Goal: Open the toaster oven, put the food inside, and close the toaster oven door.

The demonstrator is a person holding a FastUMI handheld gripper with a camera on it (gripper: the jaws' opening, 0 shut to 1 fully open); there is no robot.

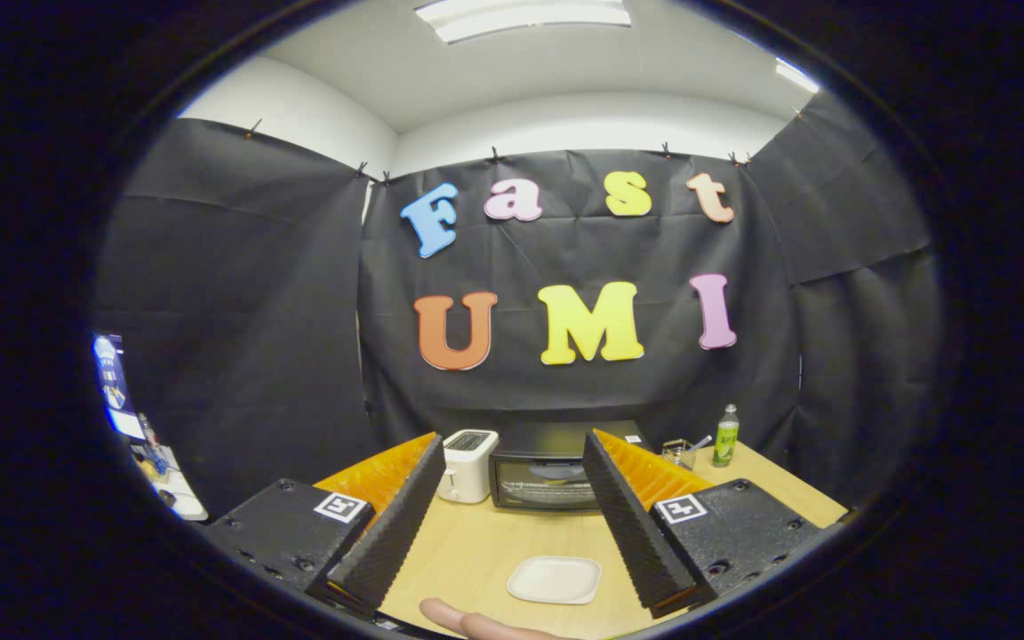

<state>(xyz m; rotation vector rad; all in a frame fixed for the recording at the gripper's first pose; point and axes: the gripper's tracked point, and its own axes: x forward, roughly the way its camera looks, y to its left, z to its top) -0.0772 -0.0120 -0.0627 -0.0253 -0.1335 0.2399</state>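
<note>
I am holding the jaws [512, 524] wide apart over the desk [468, 551], gripping nothing. A white plate [555, 580] is lying between them, and beyond them the toaster oven [540, 476] is sitting, door shut, beside a white toaster [468, 464].

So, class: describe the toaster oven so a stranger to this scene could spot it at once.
Start at the wooden table and look to its far edge by the black cloth wall. Beyond the open hand-held gripper sits the toaster oven: a low black box with a glass door, shut, beside a smaller white toaster.
</note>
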